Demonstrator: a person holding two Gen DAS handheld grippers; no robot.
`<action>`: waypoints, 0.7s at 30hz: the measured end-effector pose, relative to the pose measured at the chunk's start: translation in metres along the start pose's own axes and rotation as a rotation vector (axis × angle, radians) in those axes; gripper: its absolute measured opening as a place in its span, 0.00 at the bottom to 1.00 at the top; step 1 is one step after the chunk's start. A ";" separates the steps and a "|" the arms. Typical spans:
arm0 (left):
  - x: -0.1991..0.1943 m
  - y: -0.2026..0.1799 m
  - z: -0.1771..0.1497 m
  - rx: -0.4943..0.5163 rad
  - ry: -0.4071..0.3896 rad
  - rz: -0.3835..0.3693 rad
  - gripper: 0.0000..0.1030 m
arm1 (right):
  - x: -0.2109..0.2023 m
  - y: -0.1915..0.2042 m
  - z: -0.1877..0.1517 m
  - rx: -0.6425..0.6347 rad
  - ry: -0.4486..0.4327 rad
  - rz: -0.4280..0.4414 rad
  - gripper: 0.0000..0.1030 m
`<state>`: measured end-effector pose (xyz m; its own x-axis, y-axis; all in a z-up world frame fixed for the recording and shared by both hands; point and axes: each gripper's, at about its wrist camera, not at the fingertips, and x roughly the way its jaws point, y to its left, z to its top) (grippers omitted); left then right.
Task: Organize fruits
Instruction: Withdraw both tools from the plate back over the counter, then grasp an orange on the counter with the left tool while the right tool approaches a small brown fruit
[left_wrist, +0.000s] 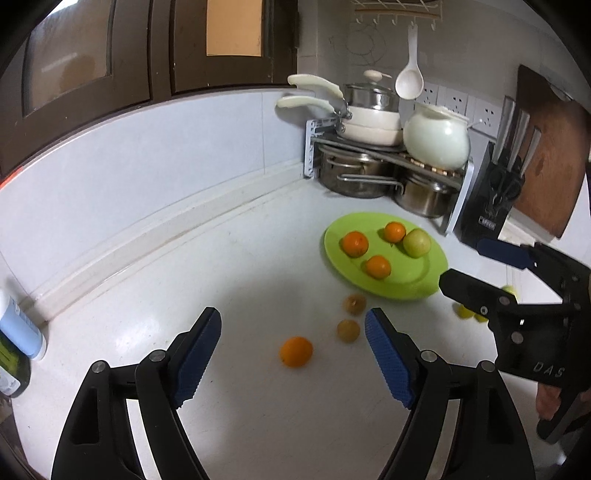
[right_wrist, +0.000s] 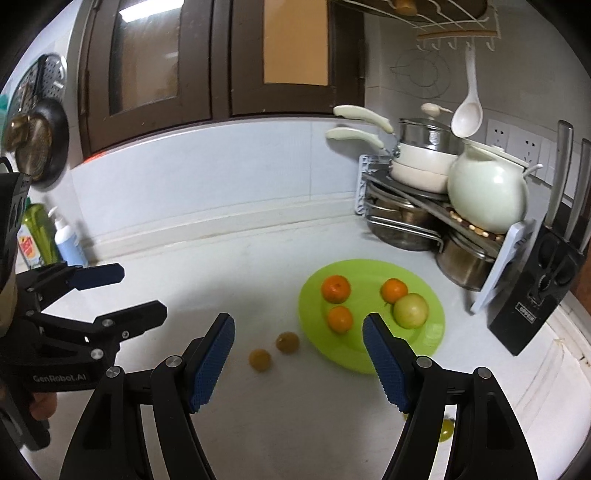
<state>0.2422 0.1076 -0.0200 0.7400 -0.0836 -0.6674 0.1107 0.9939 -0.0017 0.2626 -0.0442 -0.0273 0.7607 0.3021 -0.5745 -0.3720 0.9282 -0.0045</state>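
Note:
A lime green plate (left_wrist: 413, 278) (right_wrist: 432, 332) on the white counter holds three oranges (left_wrist: 355, 243) (right_wrist: 335, 288) and a green apple (left_wrist: 416, 242) (right_wrist: 410, 310). One loose orange (left_wrist: 296, 351) lies on the counter between my left gripper's fingers. Two small brownish fruits (left_wrist: 348, 330) (right_wrist: 259, 359) lie beside the plate. Small yellow-green fruits (left_wrist: 466, 311) (right_wrist: 446, 430) lie partly hidden under my right gripper. My left gripper (left_wrist: 293, 363) (right_wrist: 142, 291) is open and empty above the loose orange. My right gripper (right_wrist: 298, 363) (left_wrist: 461, 264) is open and empty near the plate's front edge.
A corner rack (left_wrist: 376, 155) with pots, pans and a white jar stands behind the plate. A black knife block (left_wrist: 493, 199) (right_wrist: 535, 288) stands at the right. Bottles (right_wrist: 55, 240) stand at the left by the wall. A wooden board (left_wrist: 550, 155) leans at far right.

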 end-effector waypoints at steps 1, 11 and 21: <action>0.001 0.001 -0.002 0.010 -0.001 0.004 0.78 | 0.002 0.002 -0.002 -0.006 0.004 0.000 0.70; 0.024 0.005 -0.022 0.127 0.019 -0.023 0.77 | 0.029 0.019 -0.022 -0.054 0.059 0.013 0.70; 0.066 0.005 -0.036 0.162 0.088 -0.096 0.67 | 0.071 0.025 -0.039 -0.073 0.152 0.038 0.63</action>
<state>0.2675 0.1101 -0.0908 0.6607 -0.1631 -0.7328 0.2880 0.9565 0.0467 0.2864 -0.0086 -0.1001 0.6580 0.2956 -0.6926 -0.4409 0.8968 -0.0360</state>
